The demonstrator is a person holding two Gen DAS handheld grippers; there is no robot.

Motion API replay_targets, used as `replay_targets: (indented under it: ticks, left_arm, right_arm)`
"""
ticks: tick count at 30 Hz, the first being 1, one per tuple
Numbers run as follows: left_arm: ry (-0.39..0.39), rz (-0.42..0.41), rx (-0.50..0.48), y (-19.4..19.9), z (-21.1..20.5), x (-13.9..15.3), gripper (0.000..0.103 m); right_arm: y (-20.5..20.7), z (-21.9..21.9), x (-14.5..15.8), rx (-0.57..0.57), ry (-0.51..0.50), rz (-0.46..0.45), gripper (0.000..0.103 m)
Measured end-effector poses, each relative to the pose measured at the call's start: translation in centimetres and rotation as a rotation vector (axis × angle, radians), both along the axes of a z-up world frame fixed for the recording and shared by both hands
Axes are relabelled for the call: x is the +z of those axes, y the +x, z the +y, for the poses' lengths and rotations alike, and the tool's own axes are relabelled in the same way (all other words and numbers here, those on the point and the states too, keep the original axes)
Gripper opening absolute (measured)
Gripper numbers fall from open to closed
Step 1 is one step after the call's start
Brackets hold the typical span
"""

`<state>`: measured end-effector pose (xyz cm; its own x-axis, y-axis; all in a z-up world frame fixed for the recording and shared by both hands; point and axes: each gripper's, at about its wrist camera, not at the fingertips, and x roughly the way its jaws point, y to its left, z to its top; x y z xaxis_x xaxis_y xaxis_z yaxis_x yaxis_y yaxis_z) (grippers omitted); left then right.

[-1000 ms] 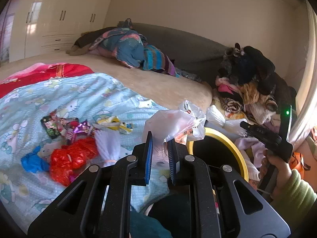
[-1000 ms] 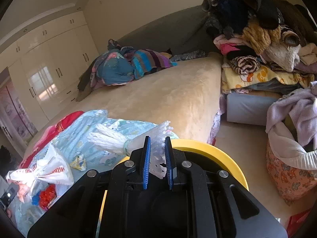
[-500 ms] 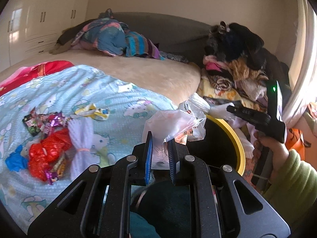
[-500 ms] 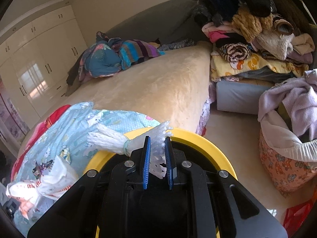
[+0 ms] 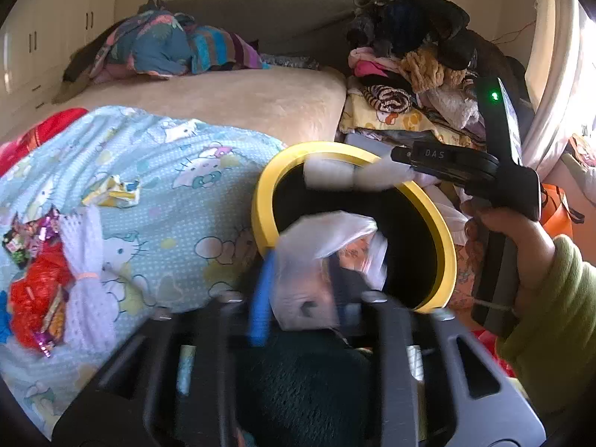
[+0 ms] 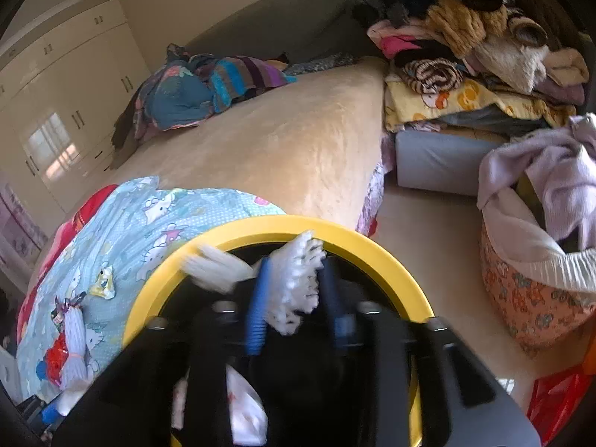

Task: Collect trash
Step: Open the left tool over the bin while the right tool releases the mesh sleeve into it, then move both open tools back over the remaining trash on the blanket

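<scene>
Both grippers' jaws are opening over the yellow-rimmed bin (image 5: 445, 238) at twelve o'clock, releasing a plastic bag (image 5: 320, 260) and white netting (image 6: 294, 283).

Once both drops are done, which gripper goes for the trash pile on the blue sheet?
Left, probably. The left gripper is opening around its plastic bag beside the trash pile; the right gripper, opening around white mesh, sits over the bin.

Daylight pours in from the right, blowing out the curtain (image 5: 558, 74). Heavy fisheye bending with dark corners. Both grippers and the trash between their jaws are smeared with motion blur.
</scene>
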<state>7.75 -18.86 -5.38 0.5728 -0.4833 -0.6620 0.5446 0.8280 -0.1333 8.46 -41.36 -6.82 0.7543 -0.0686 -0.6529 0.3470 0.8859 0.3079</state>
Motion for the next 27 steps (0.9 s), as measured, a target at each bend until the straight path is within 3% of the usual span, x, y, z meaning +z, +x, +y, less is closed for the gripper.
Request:
replay_targets:
  ticks: [5, 7, 9, 15, 27]
  left_arm:
    - [-0.042, -0.033, 0.033, 0.0, 0.7, 0.7, 0.066]
    - [-0.059, -0.04, 0.057, 0.1, 1.3, 0.9, 0.069]
    - [-0.078, -0.05, 0.089, 0.2, 2.2, 1.4, 0.081]
    - [-0.117, -0.1, 0.178, 0.2, 5.2, 2.9, 0.089]
    - [-0.17, -0.183, 0.327, -0.4, 10.1, 5.3, 0.092]
  right_arm:
    - [0.0, 0.1, 0.0, -0.019, -0.008, -0.001, 0.057]
    - [-0.1, 0.3, 0.1, -0.018, -0.012, -0.009, 0.061]
    - [0.0, 0.8, 0.4, -0.007, -0.019, -0.021, 0.064]
    - [-0.3, 2.7, 2.0, 0.031, -0.03, -0.075, 0.07]
    - [-0.8, 8.4, 5.5, 0.189, -0.065, -0.178, 0.078]
